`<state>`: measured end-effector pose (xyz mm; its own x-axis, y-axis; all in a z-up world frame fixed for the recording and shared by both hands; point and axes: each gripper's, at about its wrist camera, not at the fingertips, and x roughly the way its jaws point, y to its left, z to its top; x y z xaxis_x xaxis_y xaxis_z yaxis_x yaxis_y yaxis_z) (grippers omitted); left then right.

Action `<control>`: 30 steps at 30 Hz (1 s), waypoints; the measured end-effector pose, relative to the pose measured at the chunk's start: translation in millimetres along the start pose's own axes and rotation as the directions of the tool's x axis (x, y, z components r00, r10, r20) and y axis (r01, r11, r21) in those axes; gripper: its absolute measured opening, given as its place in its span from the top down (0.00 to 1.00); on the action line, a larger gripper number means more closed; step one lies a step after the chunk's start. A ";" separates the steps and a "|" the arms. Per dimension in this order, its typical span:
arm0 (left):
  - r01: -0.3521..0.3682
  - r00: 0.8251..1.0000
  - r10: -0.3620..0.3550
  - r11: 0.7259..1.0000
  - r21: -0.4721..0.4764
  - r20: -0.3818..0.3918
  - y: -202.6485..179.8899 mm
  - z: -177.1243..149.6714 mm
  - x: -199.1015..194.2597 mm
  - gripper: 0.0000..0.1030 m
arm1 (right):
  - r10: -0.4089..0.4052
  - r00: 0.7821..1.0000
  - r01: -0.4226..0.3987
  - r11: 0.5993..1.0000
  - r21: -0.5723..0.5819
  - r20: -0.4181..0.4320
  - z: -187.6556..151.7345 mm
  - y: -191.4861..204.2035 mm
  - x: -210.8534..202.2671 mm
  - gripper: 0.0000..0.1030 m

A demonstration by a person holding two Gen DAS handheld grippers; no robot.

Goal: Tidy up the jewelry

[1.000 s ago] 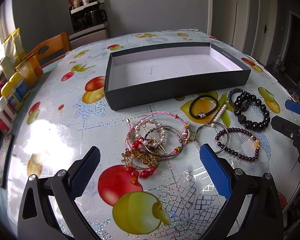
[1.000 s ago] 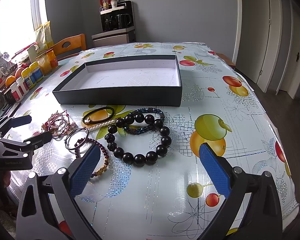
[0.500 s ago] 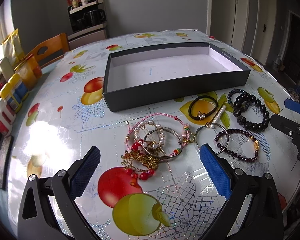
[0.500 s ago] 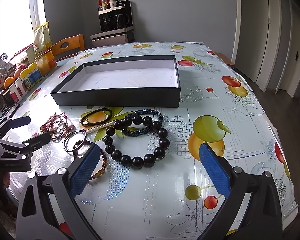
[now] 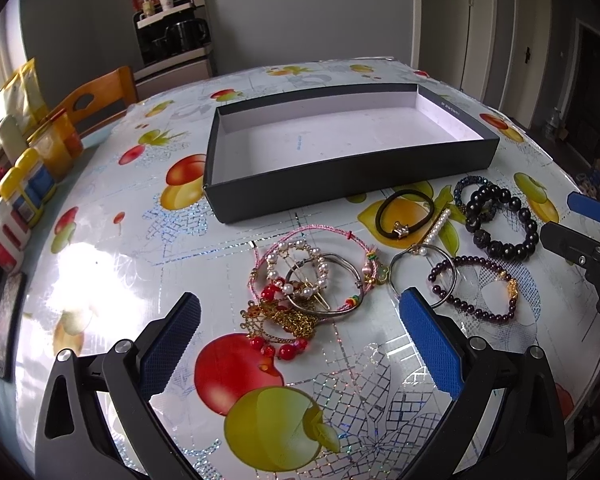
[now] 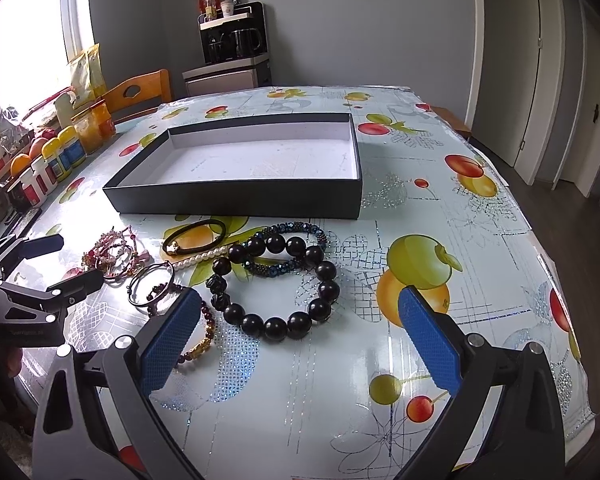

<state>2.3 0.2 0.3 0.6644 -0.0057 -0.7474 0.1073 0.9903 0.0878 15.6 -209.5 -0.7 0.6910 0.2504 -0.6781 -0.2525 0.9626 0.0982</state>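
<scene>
An empty black box point(image 5: 340, 184) with a white floor lies on the table; it also shows in the right wrist view point(image 6: 236, 200). In front of it lies loose jewelry: a tangled pile of pink cord, pearl and gold pieces point(image 5: 308, 280), a black hair tie point(image 5: 404, 216), a silver bangle point(image 5: 422, 276), a purple bead bracelet point(image 5: 476, 292), a large black bead bracelet point(image 6: 276, 284) and a dark blue beaded bracelet point(image 6: 288, 250). My left gripper point(image 5: 300, 340) is open and empty just before the pile. My right gripper point(image 6: 300, 332) is open and empty over the black beads.
Jars and bottles point(image 6: 56, 160) line the table's left edge. A wooden chair point(image 6: 136, 96) and a cabinet with a coffee machine point(image 6: 232, 48) stand behind. The table's right edge point(image 6: 540, 240) drops to the floor. The fruit-print tablecloth point(image 6: 420, 200) covers the table.
Both grippers have drifted slightly nearer the jewelry. Nothing was taken hold of.
</scene>
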 end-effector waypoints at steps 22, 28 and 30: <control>0.055 0.998 -0.056 0.997 0.048 0.011 13.7 16.4 2.6 0.02 | 0.001 0.990 -0.005 1.000 -0.027 -0.141 11.3 -15.4 41.0 0.56; 0.038 0.999 -0.038 0.996 0.087 -0.006 13.8 12.9 9.0 0.02 | 0.003 0.989 -0.006 1.000 -0.023 -0.148 10.4 -16.9 43.9 0.66; 0.021 1.000 -0.021 0.996 0.084 -0.008 16.9 13.3 11.0 0.02 | -0.009 0.990 0.005 0.999 -0.032 -0.144 10.1 -16.2 44.0 0.74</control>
<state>21.2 15.0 2.3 0.6559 -0.0251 -0.7544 0.1831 0.9749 0.1268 56.9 -213.0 -24.7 0.5884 0.2239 -0.7769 -0.2708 0.9600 0.0716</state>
